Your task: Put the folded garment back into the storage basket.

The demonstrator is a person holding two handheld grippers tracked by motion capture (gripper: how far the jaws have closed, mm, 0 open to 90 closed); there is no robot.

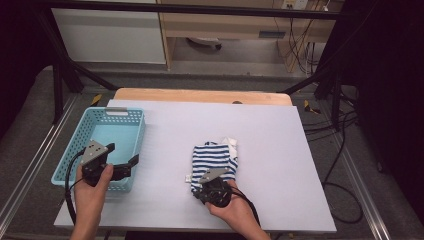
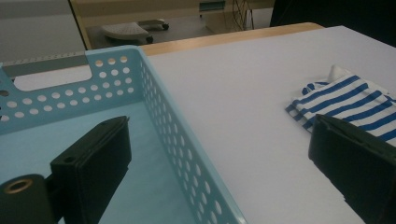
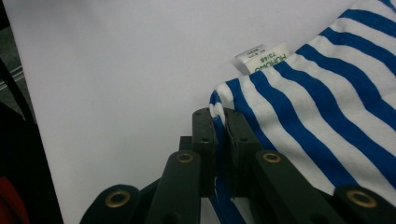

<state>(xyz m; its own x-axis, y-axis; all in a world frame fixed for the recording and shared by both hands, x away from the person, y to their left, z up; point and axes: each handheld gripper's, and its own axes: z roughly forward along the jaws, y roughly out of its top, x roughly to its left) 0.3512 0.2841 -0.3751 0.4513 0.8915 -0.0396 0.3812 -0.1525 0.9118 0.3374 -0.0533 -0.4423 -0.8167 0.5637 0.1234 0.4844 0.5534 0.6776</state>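
We found the right gripper (image 1: pixel 204 186) close to the near edge of the table (image 1: pixel 280 165), right of its middle, held in a hand (image 1: pixel 235 207) coming in from that edge. Its jaws were clamped nearly together on the near left corner of the shirt (image 1: pixel 215 161); in the right gripper view a fold of blue-and-white striped cloth (image 3: pixel 327 112) sat pinched between the two pads, and a white label (image 3: pixel 264 59) lay at the shirt's edge just beyond them. We noted the shirt itself folded and flat on the white sheet, at about the middle of the table, with a white part showing at its far right corner.

The left gripper (image 1: pixel 122 160) was held at the near left of the table, over the near right corner of the basket (image 1: pixel 82 131). Its jaws stood wide apart and held nothing. In the left gripper view, one jaw hung over the basket's floor and the other over the table beside the shirt (image 2: pixel 345 100), with the basket's perforated wall (image 2: pixel 173 135) between them.

The light blue basket stood along the left edge, well apart from the shirt. Beyond the sheet, a strip of bare wood (image 1: pixel 200 95) ran along the far edge.
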